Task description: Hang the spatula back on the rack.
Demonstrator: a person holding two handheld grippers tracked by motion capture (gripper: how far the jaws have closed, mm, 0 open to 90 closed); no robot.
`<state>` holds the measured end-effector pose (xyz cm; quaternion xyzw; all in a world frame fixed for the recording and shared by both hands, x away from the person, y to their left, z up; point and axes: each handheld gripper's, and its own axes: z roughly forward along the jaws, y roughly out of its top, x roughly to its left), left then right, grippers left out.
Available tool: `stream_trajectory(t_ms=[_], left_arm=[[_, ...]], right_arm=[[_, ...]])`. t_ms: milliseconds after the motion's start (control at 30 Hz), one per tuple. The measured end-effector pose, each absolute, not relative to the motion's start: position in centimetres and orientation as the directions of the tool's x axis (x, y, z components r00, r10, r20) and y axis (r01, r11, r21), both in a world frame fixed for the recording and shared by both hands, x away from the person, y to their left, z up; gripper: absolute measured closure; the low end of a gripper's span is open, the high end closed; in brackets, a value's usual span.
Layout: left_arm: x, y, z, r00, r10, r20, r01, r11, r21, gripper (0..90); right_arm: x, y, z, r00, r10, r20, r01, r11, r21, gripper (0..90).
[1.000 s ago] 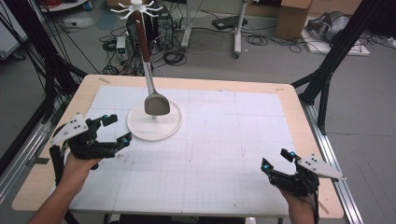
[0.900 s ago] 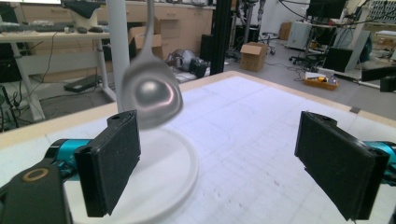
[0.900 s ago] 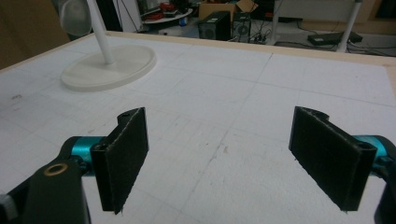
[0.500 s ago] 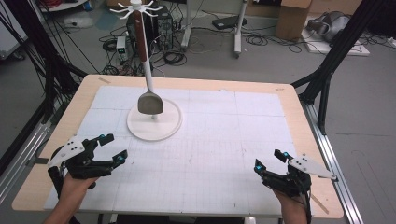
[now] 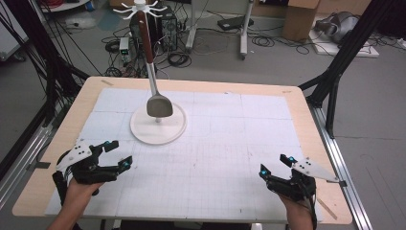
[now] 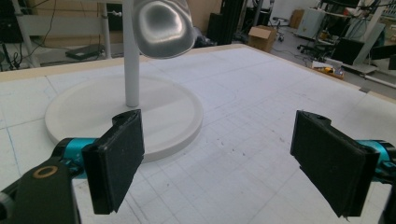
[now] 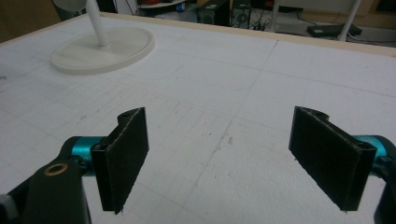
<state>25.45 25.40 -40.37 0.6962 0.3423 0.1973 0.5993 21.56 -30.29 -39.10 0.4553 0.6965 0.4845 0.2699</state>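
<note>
- White stand point(image 5: 158, 128) was seen at the desk's point(image 5: 249, 120) far left, a spatula point(image 5: 158, 104) hung from it.
- Left gripper point(image 5: 117, 154) and right gripper point(image 5: 276, 164) were kept near the front edge, fingers spread, nothing gripped.
- Hanging was judged done; no further step could be told.

No readable text, labels, brand marks or numbers can be made out anywhere. The white mat point(image 5: 230, 143) on the table is only printed with a faint grid, no figures legible. The cardboard boxes point(image 5: 299, 19) on the floor behind are too far off and blurry for any print to be read.
</note>
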Motion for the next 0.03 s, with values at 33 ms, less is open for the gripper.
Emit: stream_trajectory(t_ms=[33], left_arm=[[25.55,25.39,-40.42,0.685,0.715,-0.137,0.244,-0.048,0.969,17.9]], right_arm=[[21.57,-30.32,-39.13,-0.439,0.896,0.067,0.373,0.114,0.921,18.6]])
